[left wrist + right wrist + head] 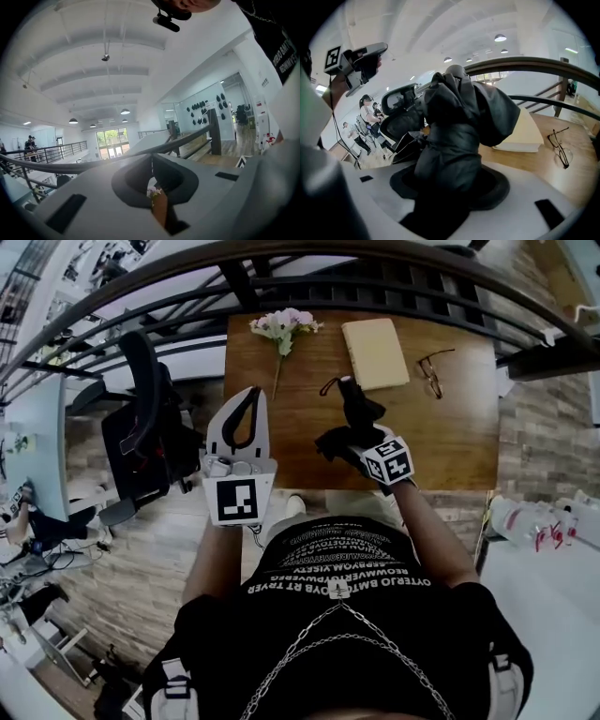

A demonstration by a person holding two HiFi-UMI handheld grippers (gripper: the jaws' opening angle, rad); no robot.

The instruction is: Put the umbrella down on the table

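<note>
From the head view, the umbrella point(353, 409) sits in my right hand-held gripper point(354, 435) and sticks out past its tips, over the middle of the worktop point(459, 437). Its strap loops near the book point(375, 352), with the glasses point(433, 371) further right and the flowers point(284, 324) at the far left. I cannot tell from here whether the folded cloth touches the wood, and the jaws are buried under it. My left hand-held gripper point(246, 407) hangs by the worktop's left edge, well apart from the umbrella. In the left gripper view, its jaws meet at the tips with nothing between them. Through the oval gap behind the tips I see only a bit of the flowers point(153, 191) and a strip of wood, and the railing point(117, 161) runs behind. In the right gripper view, the umbrella point(454, 136) fills the space between the jaws, which stand fairly wide and pinch its bunched black cloth. It blocks the middle of the picture, so its far end is hard to make out. The book point(525, 133) and glasses point(558, 147) lie to its right, and a chair point(401, 115) to its left.
</note>
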